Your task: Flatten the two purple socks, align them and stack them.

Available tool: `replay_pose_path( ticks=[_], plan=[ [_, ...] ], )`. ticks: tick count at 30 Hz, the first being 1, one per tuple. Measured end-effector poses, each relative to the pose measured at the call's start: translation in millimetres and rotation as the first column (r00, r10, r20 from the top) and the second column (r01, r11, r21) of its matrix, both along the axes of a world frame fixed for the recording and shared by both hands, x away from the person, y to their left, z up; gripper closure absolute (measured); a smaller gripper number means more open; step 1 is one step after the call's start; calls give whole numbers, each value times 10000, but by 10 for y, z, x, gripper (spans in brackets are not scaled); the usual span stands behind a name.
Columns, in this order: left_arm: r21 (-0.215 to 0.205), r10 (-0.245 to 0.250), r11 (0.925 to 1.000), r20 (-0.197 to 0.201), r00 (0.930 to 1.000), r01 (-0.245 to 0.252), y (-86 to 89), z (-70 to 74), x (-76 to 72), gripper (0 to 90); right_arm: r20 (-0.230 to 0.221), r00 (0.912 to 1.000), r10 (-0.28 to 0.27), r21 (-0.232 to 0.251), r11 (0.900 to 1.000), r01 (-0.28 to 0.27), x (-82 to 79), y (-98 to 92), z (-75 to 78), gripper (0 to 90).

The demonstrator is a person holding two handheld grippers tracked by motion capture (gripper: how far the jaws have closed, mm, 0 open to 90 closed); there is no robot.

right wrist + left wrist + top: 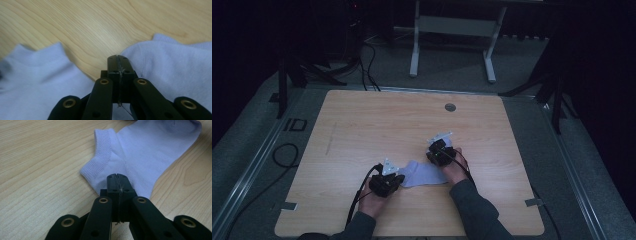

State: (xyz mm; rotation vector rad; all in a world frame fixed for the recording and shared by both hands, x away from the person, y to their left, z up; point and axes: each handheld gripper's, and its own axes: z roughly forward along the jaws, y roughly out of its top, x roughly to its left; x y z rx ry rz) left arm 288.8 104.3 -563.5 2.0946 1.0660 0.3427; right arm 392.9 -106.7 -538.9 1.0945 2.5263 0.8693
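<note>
Left claw [117, 178] and right claw [117, 60], jaws pressed together on opposite edges of a lilac ankle sock [150, 152] lying flat on the bench [362, 130] (near the person). Risk: thin fabric may slip free if the pull is uneven.

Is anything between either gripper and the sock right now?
Nothing visible. The left gripper is shut right at the sock's heel edge, and the right gripper is shut over the sock; whether either pinches fabric I cannot tell. Around them lies bare table.
</note>
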Motion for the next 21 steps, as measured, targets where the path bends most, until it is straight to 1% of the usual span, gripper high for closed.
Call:
replay_pose_path(
  ticks=[4,10,13,18,21],
  plan=[
    [-15,9,10000,5,10000,-9,-1,-1,1,895,45,9999,150,276,9995,-151,-26,15,99,899],
    [-17,5,10000,11,10000,-5,-1,-1,4,894,300,9992,252,726,9970,-273,-61,2,261,899],
    [-20,9,10000,3,10000,-9,-2,-1,3,895,293,9992,274,1011,9944,-303,-77,-5,336,899],
    [-2,1,10000,12,10000,-1,-2,-1,2,895,576,9980,256,1159,9927,-321,-100,-22,447,899],
    [6,-1,10000,17,10000,1,-2,-1,2,895,667,9976,168,1308,9911,-255,-103,-58,500,898]
  ],
)
